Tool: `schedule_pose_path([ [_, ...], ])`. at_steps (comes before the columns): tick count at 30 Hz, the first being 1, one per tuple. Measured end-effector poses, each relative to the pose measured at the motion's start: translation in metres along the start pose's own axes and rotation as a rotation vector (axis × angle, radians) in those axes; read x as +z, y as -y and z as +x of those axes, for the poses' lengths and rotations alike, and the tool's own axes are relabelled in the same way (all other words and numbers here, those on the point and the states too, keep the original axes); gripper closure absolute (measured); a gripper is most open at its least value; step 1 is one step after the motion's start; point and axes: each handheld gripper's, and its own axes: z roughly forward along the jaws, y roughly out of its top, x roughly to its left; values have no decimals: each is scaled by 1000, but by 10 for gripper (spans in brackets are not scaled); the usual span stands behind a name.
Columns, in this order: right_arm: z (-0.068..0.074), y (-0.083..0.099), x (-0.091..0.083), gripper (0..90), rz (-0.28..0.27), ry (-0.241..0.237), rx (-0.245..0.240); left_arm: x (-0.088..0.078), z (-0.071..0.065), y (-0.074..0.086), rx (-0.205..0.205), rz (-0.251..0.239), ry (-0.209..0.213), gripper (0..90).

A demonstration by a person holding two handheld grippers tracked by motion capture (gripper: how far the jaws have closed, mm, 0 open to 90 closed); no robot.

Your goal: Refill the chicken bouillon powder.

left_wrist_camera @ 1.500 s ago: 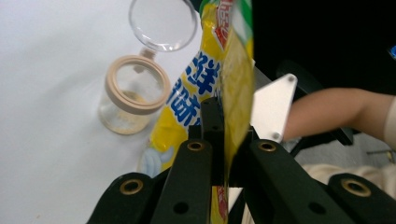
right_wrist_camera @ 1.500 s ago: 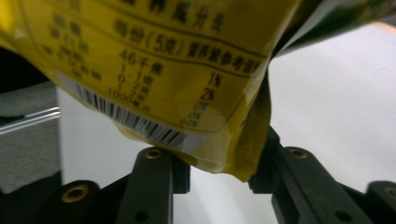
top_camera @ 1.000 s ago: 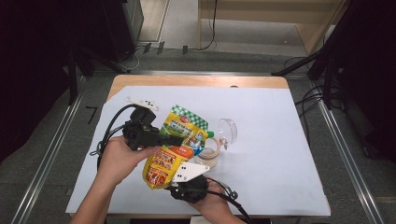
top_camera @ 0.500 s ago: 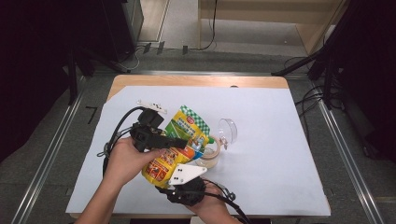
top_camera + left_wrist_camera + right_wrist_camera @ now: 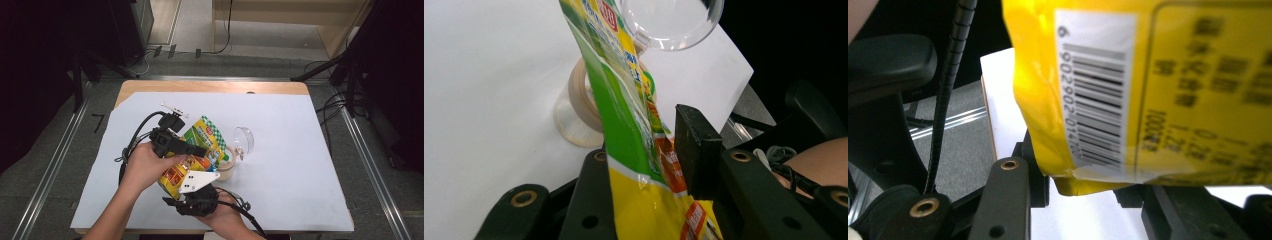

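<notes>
A: Left gripper (image 5: 192, 148) first. We see its jaws parted and just been opening, the yellow-green snack pouch (image 5: 192, 160) standing between them. One black jaw stands a sliver off the pouch's printed face, so no clamp there.

B: Agreed, pouch is loose in the gap. Beyond those jaws we have the tape roll (image 5: 579, 107) flat on the white sheet (image 5: 280, 175) over the bench, and the clear plastic cup (image 5: 669, 22) lying farther out past the pouch tip.

A: Right gripper (image 5: 192, 200) next. Jaws apart and also just been widening. The pouch's barcode end hangs over the gap between them, its bottom corner dipping in.

B: We can't see either pad pressing it. Both hands sit at the near edge, pouch lifted between the two grippers.
</notes>
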Motion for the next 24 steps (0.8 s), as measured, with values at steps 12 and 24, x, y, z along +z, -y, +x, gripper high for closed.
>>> schedule_pose_path([
  [12,-12,-12,1,659,-18,-18,28,4,9,-20,-45,29,-28,717],
  [24,-14,-10,2,650,-21,-6,20,10,11,-22,-36,32,-12,732],
])
